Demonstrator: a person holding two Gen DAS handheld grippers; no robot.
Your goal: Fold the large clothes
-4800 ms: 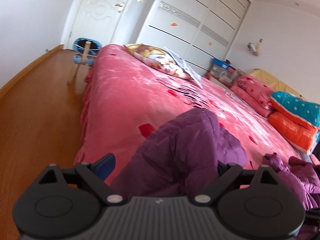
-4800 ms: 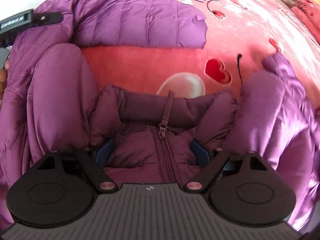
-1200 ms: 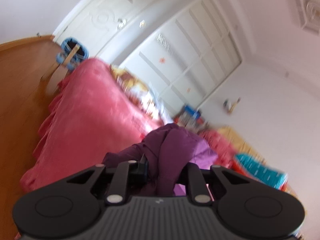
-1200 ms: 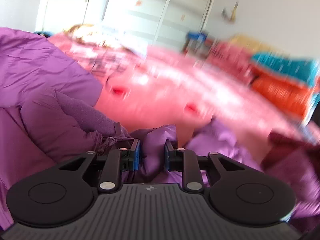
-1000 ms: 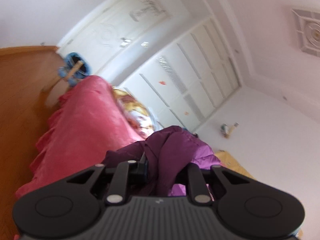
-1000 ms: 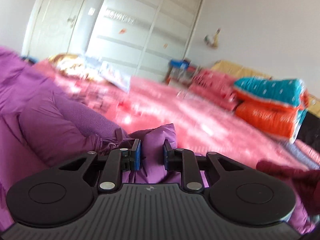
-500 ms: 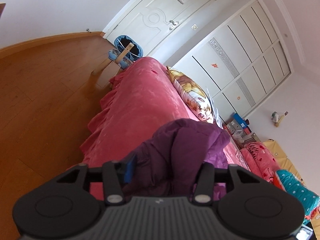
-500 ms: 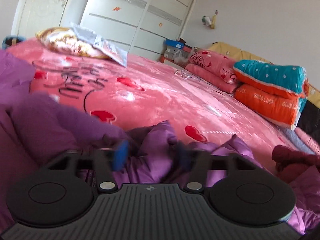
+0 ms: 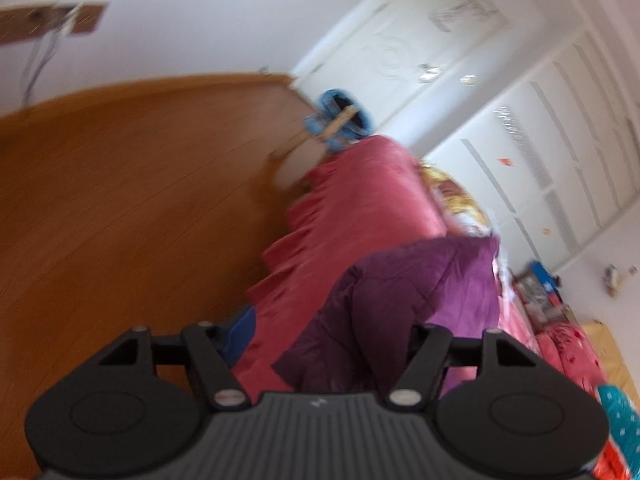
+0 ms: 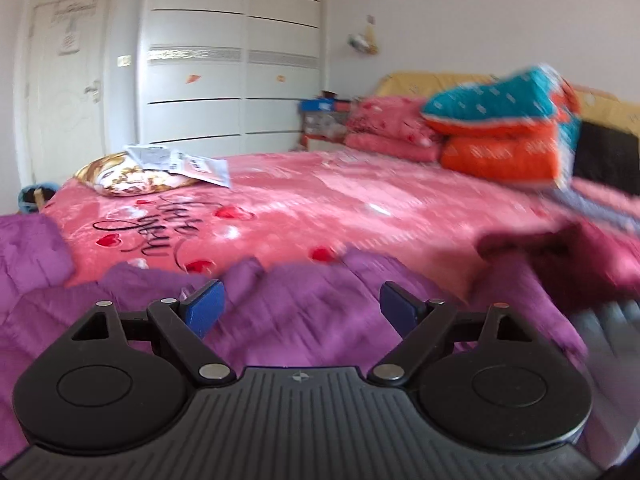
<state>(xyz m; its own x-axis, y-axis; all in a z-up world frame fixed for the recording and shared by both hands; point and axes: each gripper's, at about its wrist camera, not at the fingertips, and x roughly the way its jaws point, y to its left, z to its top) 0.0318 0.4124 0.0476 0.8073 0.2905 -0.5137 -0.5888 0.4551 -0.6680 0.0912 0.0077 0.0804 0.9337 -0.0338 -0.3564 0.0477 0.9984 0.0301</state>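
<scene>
Both tools had just let go: a second earlier each was pinching a bunched fold of the puffy purple quilted down jacket (image 10: pixel 328 312), and their jaws had since been opening. The right tool (image 10: pixel 300 308) stood spread wide, its blue pads clear of the fabric, the jacket lying flattened directly beneath and ahead of it near the front edge of the bed with the pink heart-printed cover (image 10: pixel 360 208). The left tool (image 9: pixel 332 332) was also spread, with a raised hump of the jacket (image 9: pixel 420 292) standing between its jaws; its right pad was hidden behind the cloth, so contact there could not be told, though nothing looked clamped. That hump sat at the bed's left edge, above the frilled skirt and the wooden floor (image 9: pixel 120 208). The jacket seemed to run crosswise along the front edge from the left tool to the right. For the next fold, the left tool was nearer the raised end, and the right one the flat end.
</scene>
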